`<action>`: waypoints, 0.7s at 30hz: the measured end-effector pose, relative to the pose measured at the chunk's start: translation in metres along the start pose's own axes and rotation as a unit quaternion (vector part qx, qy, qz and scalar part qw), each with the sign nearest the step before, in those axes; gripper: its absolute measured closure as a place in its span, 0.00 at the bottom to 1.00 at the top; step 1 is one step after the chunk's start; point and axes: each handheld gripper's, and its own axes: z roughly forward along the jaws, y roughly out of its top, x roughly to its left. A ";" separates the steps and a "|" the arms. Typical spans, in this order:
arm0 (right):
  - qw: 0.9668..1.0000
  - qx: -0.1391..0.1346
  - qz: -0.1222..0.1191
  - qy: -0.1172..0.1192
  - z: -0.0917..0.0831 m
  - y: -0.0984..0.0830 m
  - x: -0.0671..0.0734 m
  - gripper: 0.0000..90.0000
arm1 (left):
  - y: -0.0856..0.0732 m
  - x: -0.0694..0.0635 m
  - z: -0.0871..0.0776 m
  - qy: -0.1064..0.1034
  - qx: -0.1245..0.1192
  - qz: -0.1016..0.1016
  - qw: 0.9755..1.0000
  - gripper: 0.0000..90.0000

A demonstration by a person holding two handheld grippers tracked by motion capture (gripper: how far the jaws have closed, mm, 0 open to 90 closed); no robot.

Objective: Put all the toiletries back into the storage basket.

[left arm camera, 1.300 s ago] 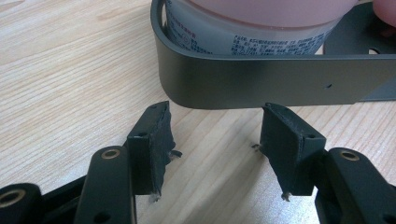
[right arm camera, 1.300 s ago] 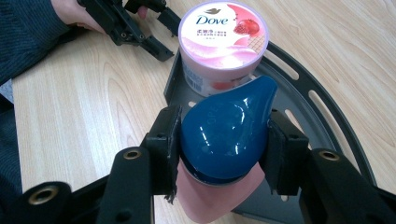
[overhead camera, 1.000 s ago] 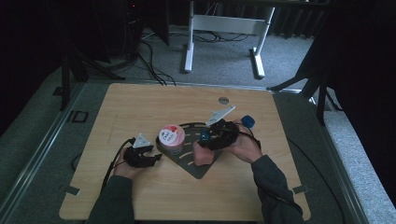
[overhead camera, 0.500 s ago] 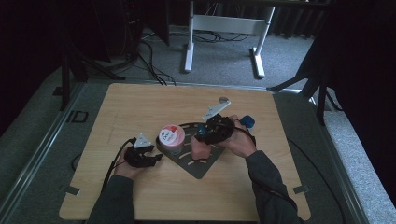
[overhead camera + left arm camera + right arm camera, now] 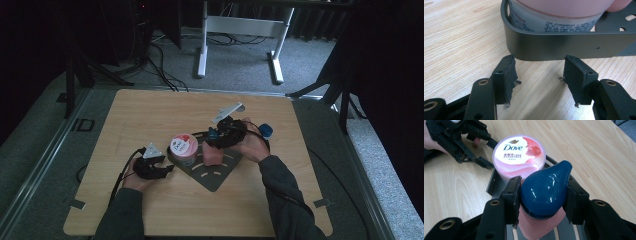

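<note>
Right gripper (image 5: pixel 541 195): jaws half closed, pads pressed on either side of the blue cap (image 5: pixel 545 191) of a pink bottle (image 5: pixel 536 226); the bottle hangs upright below the jaws.
Pink bottle, high view (image 5: pixel 213 152): stands on the dark perforated tray (image 5: pixel 220 172), directly beneath the right gripper (image 5: pixel 220 137).
Dove tub (image 5: pixel 519 157): just beyond the right gripper's jaw tips, touching or nearly touching the cap; seated in the curved corner of the tray.
Left gripper (image 5: pixel 540 77): jaws apart with nothing between them, tips resting low over the wooden table (image 5: pixel 456 42).
Tray wall (image 5: pixel 564 47): just ahead of the left gripper's tips, not touched; the tub (image 5: pixel 554 15) stands behind it.
Left gripper, high view (image 5: pixel 159 169): beside the tray's near-left edge, well apart from the right gripper.
</note>
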 end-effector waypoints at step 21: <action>1.000 0.002 -0.006 0.002 0.014 0.014 -0.015 0.59 | 0.000 0.000 0.000 -0.001 -0.001 -0.001 1.000 0.48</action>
